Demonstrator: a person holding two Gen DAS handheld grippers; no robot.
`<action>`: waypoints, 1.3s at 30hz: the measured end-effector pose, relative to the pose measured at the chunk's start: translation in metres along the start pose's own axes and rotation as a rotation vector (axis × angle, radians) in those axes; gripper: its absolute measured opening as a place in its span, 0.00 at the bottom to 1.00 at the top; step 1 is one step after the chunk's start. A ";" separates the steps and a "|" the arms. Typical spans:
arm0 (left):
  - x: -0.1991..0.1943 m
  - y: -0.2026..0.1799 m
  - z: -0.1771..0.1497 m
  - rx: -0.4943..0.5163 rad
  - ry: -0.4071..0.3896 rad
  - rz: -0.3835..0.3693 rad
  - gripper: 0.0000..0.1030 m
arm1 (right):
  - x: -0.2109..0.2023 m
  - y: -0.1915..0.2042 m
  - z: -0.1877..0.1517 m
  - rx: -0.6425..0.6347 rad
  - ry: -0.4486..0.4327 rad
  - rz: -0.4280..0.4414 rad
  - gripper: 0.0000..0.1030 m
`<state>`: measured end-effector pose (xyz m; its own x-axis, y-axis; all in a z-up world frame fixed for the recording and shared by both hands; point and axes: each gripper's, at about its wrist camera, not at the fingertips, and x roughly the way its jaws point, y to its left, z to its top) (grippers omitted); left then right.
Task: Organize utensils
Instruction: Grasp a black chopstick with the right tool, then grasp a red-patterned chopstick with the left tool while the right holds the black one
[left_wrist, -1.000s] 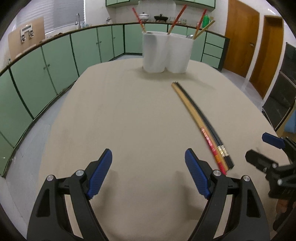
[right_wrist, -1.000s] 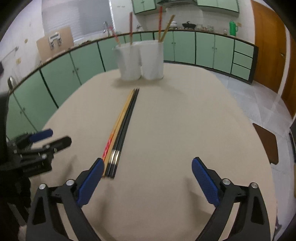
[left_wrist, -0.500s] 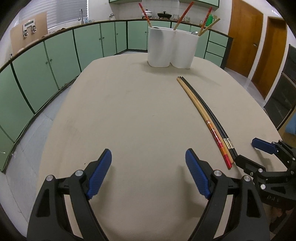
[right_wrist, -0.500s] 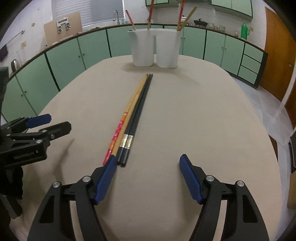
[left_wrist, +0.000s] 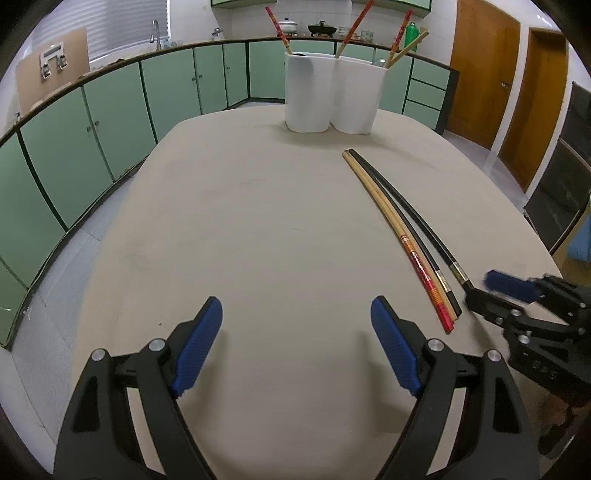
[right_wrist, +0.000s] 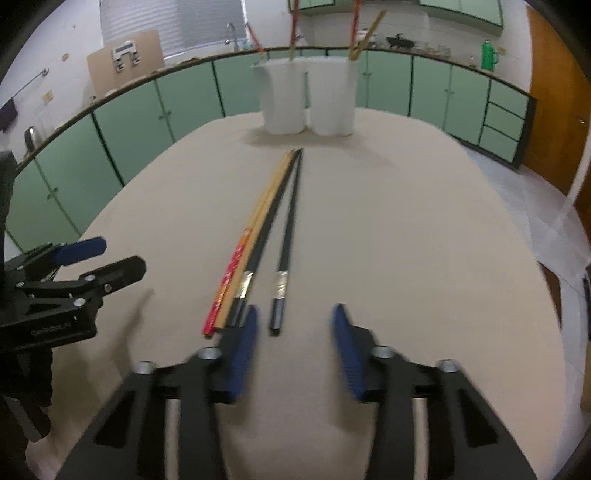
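Several long chopsticks lie on the beige table (left_wrist: 258, 229): a red-ended one (right_wrist: 229, 273), a wooden one (right_wrist: 258, 229) and two black ones with silver bands. One black chopstick (right_wrist: 286, 243) has its near end split off to the right and lies between the jaws of my right gripper (right_wrist: 293, 321), which is open and narrowed. The chopsticks (left_wrist: 413, 243) also show in the left wrist view. My left gripper (left_wrist: 295, 314) is open and empty, left of them. Two white holders (left_wrist: 332, 96) with chopsticks stand at the far end.
Green cabinets (left_wrist: 110, 122) curve round the left and back. Wooden doors (left_wrist: 491, 70) are at the right. The right gripper shows in the left wrist view (left_wrist: 517, 295), the left gripper in the right wrist view (right_wrist: 74, 273).
My right gripper has moved forward to the chopstick ends and its jaws have narrowed. One black chopstick has shifted right, apart from the bundle. The left gripper stays open.
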<state>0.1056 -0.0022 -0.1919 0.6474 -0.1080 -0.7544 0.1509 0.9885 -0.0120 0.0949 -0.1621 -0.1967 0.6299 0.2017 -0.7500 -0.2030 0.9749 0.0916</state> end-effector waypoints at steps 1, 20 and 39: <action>0.000 -0.001 0.000 0.002 0.001 0.000 0.78 | 0.000 0.001 0.001 -0.005 0.000 0.010 0.27; 0.017 -0.068 -0.011 0.097 0.044 -0.087 0.78 | -0.011 -0.032 -0.008 0.072 -0.015 0.012 0.06; 0.014 -0.048 -0.009 0.038 0.046 -0.012 0.75 | -0.014 -0.031 -0.015 0.052 -0.028 0.029 0.12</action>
<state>0.1007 -0.0499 -0.2082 0.6108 -0.1138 -0.7836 0.1872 0.9823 0.0033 0.0809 -0.1964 -0.1985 0.6453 0.2315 -0.7280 -0.1825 0.9721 0.1473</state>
